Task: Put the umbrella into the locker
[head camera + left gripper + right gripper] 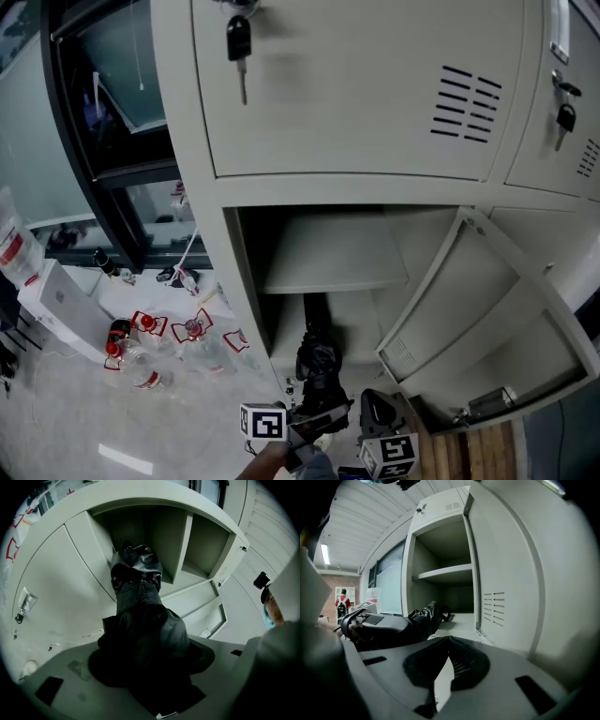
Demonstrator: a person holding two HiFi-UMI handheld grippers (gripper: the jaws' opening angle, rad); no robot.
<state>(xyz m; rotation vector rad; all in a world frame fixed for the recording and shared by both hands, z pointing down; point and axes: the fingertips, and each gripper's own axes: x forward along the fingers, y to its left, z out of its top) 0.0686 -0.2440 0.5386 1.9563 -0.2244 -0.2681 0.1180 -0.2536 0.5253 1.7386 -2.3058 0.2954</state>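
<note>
The grey locker has its lower compartment open, with a shelf inside and its door swung out to the right. A black folded umbrella lies with its front end on the compartment floor and its rear end in my left gripper, which is shut on it. In the left gripper view the umbrella fills the jaws of the left gripper and points into the open compartment. My right gripper is just to the right, beside the door. In its own view the right gripper is shut on nothing, with the umbrella to its left.
Several plastic bottles and a white box lie on the floor left of the locker. Keys hang from the shut upper doors. The open door stands close on the right. A person is far off.
</note>
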